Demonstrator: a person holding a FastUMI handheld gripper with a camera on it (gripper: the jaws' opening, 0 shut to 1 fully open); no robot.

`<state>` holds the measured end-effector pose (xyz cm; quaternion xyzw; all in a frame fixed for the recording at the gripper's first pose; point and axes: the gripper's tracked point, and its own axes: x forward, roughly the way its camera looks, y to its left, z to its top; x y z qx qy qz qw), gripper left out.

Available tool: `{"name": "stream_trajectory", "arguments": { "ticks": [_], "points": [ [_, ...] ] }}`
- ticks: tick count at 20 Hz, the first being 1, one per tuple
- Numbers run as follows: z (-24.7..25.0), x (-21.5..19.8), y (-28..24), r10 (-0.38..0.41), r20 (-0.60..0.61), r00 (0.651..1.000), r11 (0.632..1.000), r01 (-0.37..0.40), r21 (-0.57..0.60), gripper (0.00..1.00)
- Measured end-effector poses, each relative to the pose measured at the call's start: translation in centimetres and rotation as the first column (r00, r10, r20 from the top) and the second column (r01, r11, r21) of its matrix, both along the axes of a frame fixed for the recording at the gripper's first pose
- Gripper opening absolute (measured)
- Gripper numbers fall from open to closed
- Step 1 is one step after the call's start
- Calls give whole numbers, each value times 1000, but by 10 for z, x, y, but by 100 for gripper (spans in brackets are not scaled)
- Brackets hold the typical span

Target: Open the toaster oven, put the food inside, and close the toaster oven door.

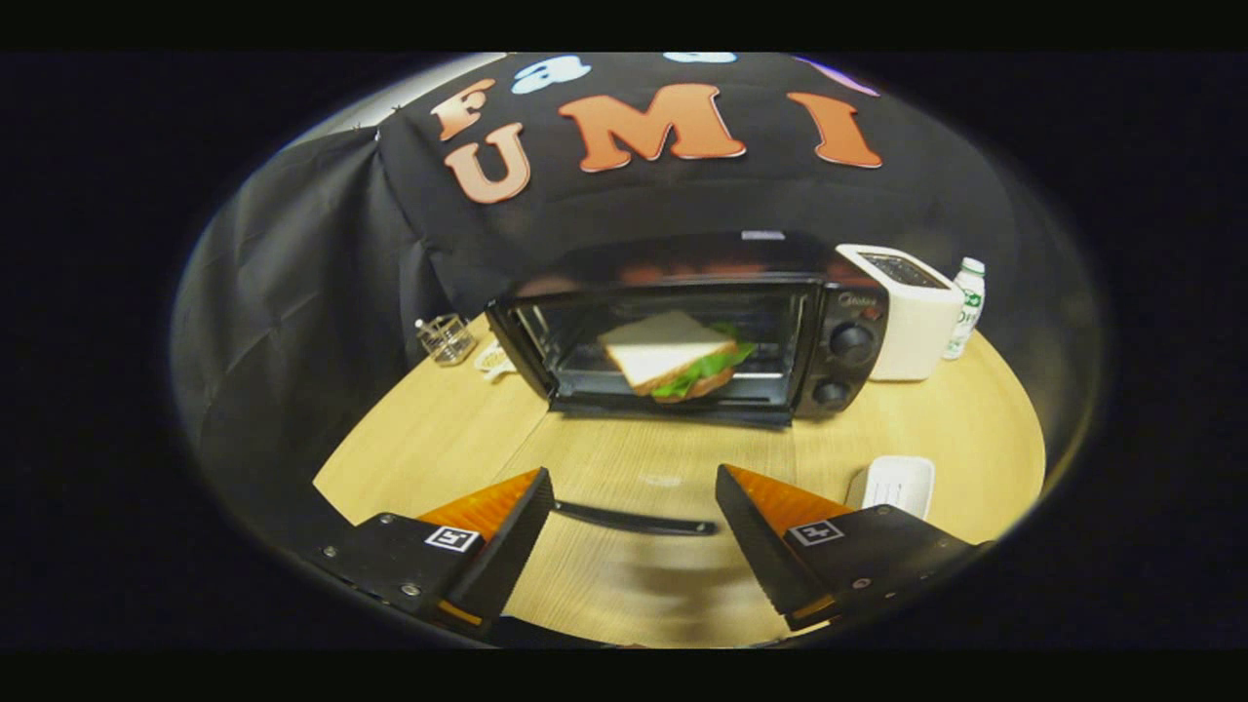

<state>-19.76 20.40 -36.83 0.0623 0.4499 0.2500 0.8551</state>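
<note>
A black toaster oven (838, 292) stands on the round wooden table (439, 439), beyond my fingers. Its glass door (663, 458) hangs folded down flat toward me, and the wood shows through the glass. The door's dark handle bar (634, 519) runs across the gap between my fingertips. Inside the oven, on the rack, lies a sandwich (673, 351) of white bread with green lettuce, tilted a little. My gripper (634, 497) is open wide, with one finger on each side of the handle and neither pressing on it.
A white pop-up toaster (907, 312) stands right of the oven, with a small white bottle (965, 304) behind it. A white dish (892, 485) lies just beyond my right finger. A small glass jar (447, 339) stands left of the oven.
</note>
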Motion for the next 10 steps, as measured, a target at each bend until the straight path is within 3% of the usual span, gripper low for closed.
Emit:
{"name": "stream_trajectory", "arguments": {
  "ticks": [6, 10],
  "points": [
    [-28, -35, 11, 37, -104, 994, 999, -38, -12, 99],
    [-57, -47, 8, 13, -191, 981, 997, -26, -67, 99]
  ]
}}
